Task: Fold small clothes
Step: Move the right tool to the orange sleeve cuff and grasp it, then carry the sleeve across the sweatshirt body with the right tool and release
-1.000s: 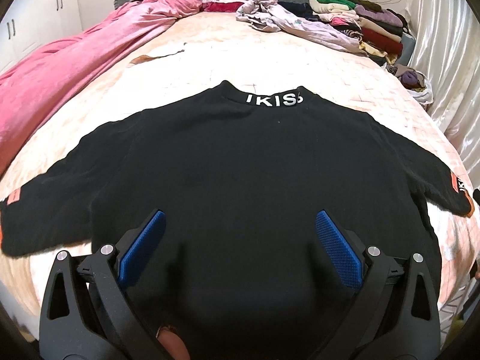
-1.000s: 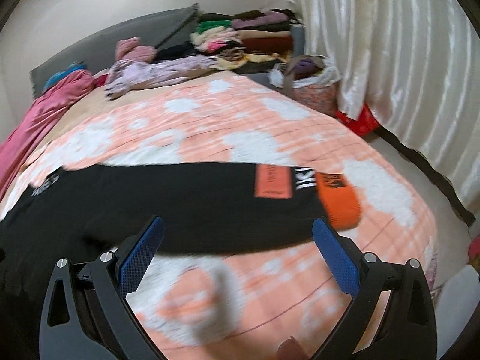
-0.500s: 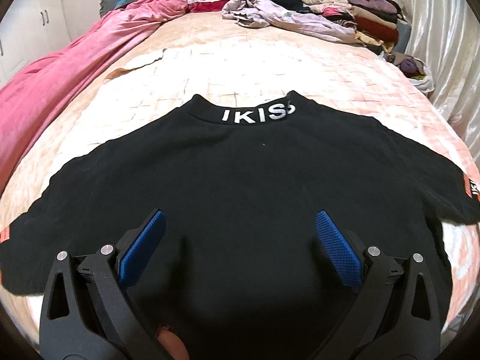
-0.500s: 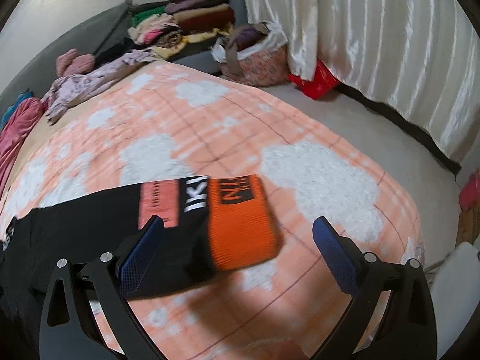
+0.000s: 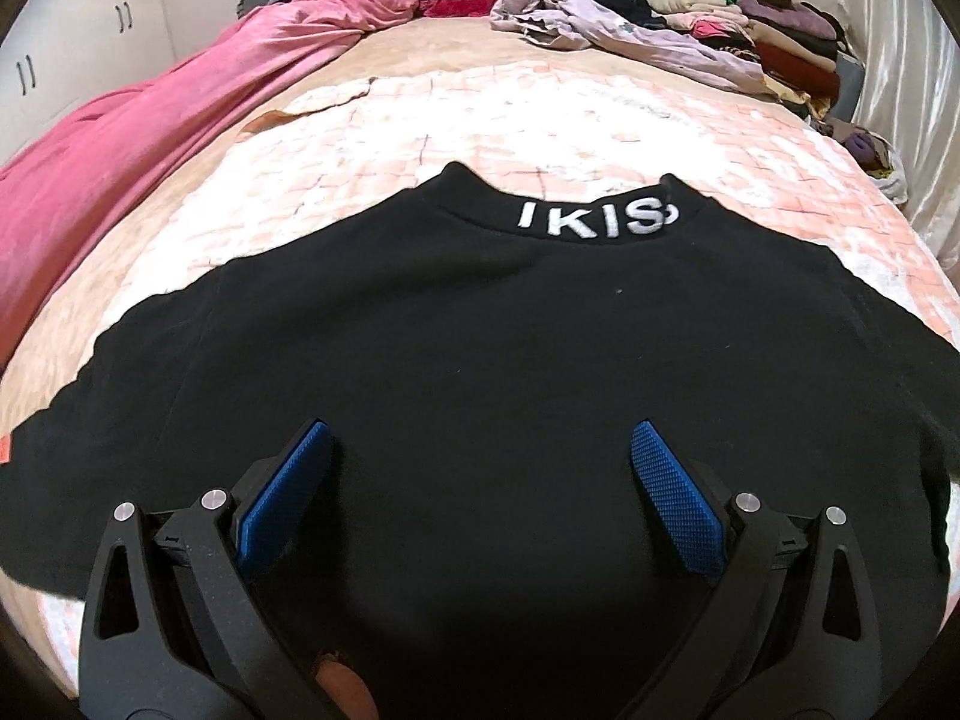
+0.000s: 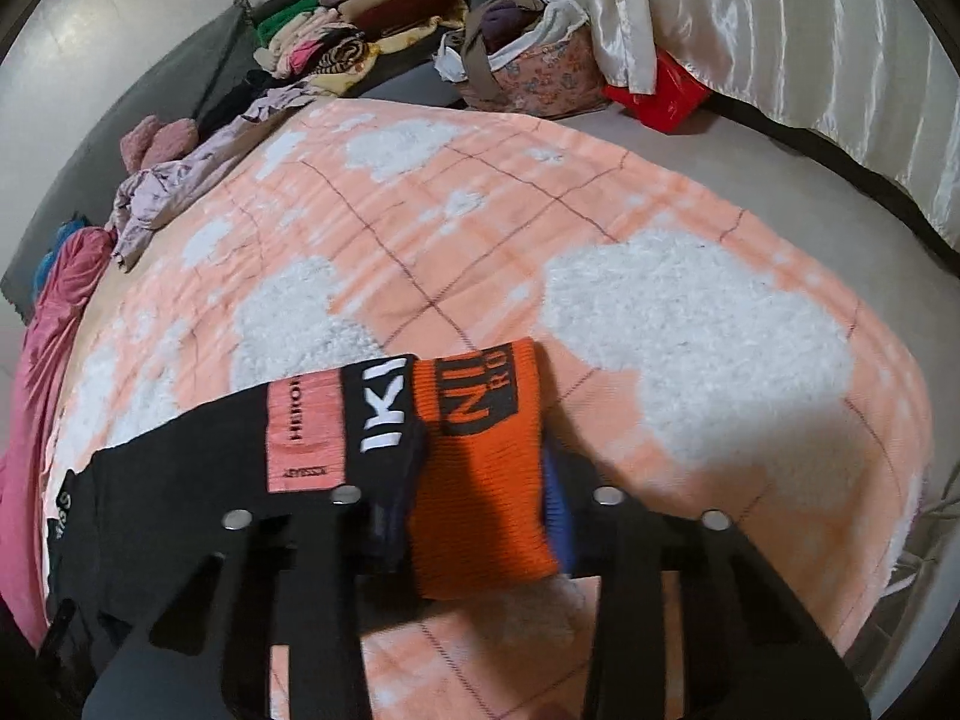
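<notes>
Left wrist view: a crumpled pink satin quilt (image 5: 150, 138) runs along the left side of the bed (image 5: 480, 120), whose cover is peach with white fluffy patches. At mid-frame a black long-sleeved sweatshirt (image 5: 468, 372) lies spread flat on the bed, its collar with white lettering pointing away from the camera and its sleeves stretched out to both sides. The left tool (image 5: 480, 462) hangs over the sweatshirt's lower body with its blue pads spread wide, nothing between them. To the upper right, a pale lilac garment (image 5: 630, 36) lies rumpled beside a stack of folded clothes (image 5: 768, 42).

Right wrist view: the same sweatshirt's right sleeve (image 6: 210, 468) reaches in from the left and ends in an orange ribbed cuff (image 6: 486, 480). The right tool (image 6: 480, 516) has just been closing, and its pads now pinch this cuff. Farther right, beyond the bed edge, a flowered fabric bag (image 6: 540, 72) and a red bag (image 6: 666, 96) stand before a white satin curtain (image 6: 780, 60).
</notes>
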`<state>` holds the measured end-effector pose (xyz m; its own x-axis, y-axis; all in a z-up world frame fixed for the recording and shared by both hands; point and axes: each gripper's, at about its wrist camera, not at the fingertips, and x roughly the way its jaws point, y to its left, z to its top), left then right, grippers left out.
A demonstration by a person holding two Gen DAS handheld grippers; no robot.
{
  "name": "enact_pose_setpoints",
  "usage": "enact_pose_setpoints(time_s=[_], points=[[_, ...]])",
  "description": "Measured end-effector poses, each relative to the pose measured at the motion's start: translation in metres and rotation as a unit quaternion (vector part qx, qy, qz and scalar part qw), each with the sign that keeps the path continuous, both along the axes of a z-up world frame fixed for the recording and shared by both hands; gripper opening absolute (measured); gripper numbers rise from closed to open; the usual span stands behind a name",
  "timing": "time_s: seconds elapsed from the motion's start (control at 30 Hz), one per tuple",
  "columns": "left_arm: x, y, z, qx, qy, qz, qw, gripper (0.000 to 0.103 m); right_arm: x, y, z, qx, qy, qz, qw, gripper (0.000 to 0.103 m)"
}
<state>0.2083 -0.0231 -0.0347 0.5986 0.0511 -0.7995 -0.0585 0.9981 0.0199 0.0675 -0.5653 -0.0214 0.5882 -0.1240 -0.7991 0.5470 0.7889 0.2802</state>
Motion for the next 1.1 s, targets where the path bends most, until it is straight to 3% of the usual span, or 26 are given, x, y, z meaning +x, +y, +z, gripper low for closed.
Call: enact_pose_setpoints(time_s=[0.03, 0.07, 0.23, 0.5, 0.73, 1.1], points=[[0.000, 0.003, -0.002, -0.007, 0.001, 0.001, 1.0000, 0.094, 0.000, 0.001, 0.002, 0.002, -0.008, 0.006, 1.000, 0.010], [0.000, 0.005, -0.003, -0.012, 0.001, 0.001, 0.9999, 0.094, -0.001, 0.004, 0.005, 0.000, -0.016, 0.009, 1.000, 0.009], [-0.006, 0.013, 0.000, -0.025, -0.007, 0.002, 0.9996, 0.094, -0.002, 0.022, 0.032, -0.010, -0.056, 0.035, 0.998, 0.008], [-0.014, 0.025, 0.007, -0.028, -0.020, 0.000, 0.9994, 0.094, 0.022, 0.096, 0.083, -0.016, -0.107, 0.120, 0.987, 0.008], [-0.017, 0.042, 0.011, -0.057, -0.023, 0.005, 0.9981, 0.094, 0.058, 0.188, 0.109, 0.000, -0.130, 0.226, 0.965, 0.006], [-0.022, 0.064, 0.015, -0.091, -0.027, 0.017, 0.9954, 0.094, 0.106, 0.322, 0.109, 0.036, -0.118, 0.353, 0.927, 0.006]])
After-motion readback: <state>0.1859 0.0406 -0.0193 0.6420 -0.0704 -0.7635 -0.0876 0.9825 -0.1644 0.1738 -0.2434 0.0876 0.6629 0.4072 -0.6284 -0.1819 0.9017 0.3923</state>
